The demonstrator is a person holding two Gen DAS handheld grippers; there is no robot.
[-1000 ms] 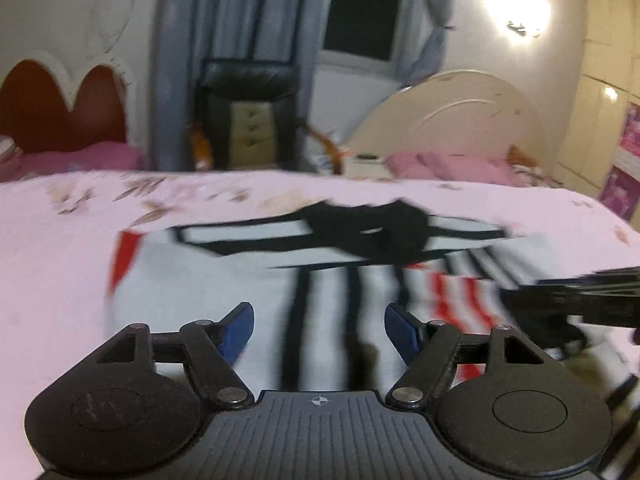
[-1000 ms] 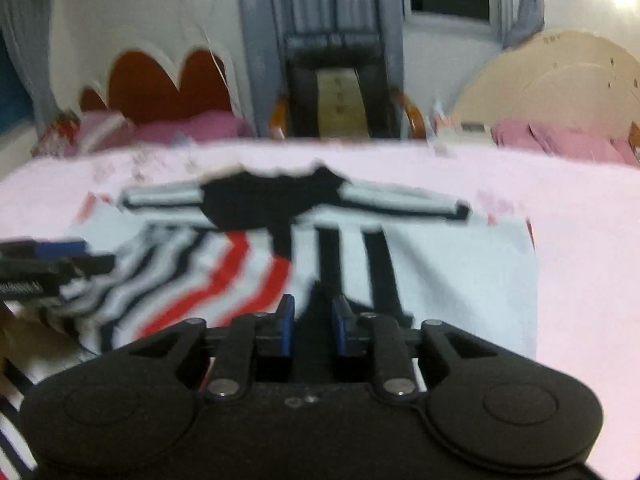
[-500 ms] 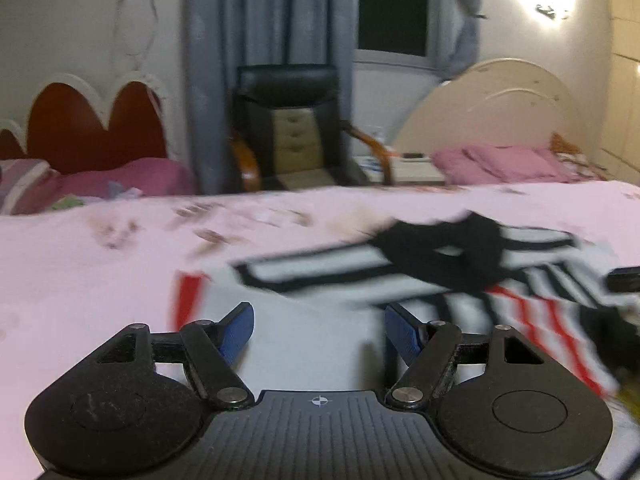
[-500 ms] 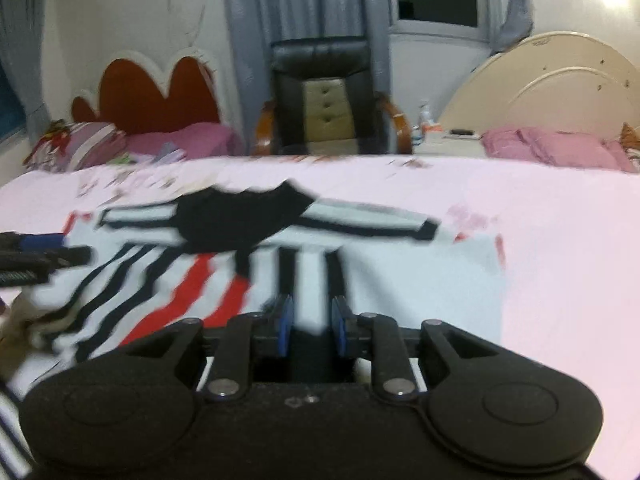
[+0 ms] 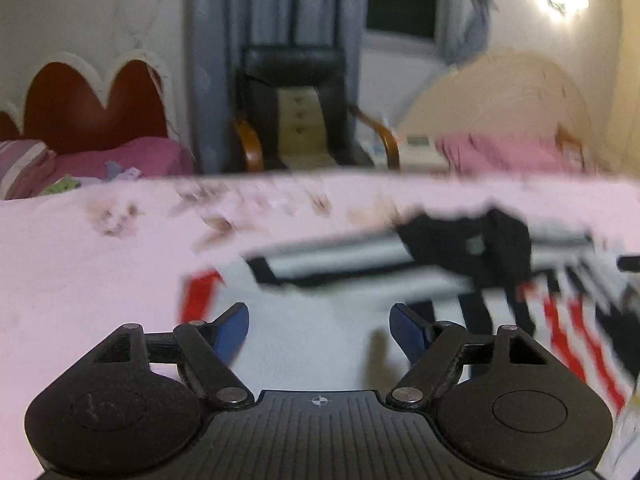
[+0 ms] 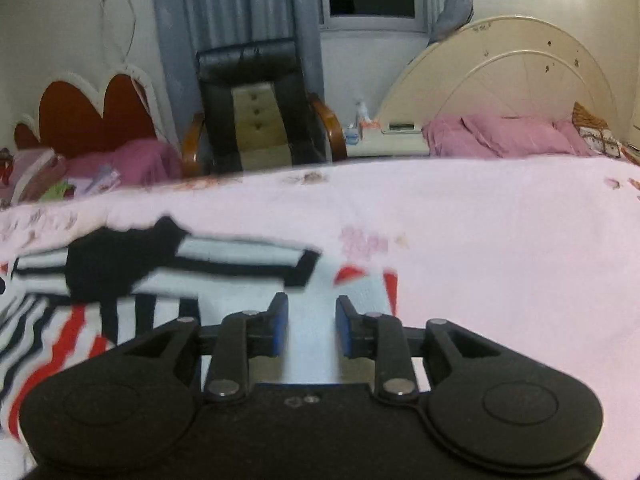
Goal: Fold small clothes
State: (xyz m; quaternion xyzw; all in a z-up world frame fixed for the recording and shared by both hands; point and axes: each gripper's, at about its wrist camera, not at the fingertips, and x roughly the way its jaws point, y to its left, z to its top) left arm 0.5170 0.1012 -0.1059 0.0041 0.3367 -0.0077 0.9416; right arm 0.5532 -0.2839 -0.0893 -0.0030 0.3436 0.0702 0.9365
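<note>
**Pink bed, one shirt, both tools now apart at its two sides**

Pink bedding point(image 6: 500, 240) covers the bed on which the work is done; behind it stand a black armchair point(image 6: 256, 100), a red scalloped headboard point(image 5: 92, 100) and a cream round headboard point(image 6: 512, 92).

What changed: a second ago both tools looked at the middle of the garment, and now each looks at one outer side. The left tool point(image 5: 319, 332) is over the white left part near the red sleeve edge, its jaws wide and just opened a little more, with nothing between them. The right tool point(image 6: 307, 326) is over the white right part; its jaws have just been opening from nearly closed to a small gap, and no cloth is pinched.

I judge that the shirt was released and both tools go to take new corners for the next fold.

Count: one striped shirt point(image 5: 360, 320), lying flat on the bed; two tools; one armchair; two headboards.
</note>
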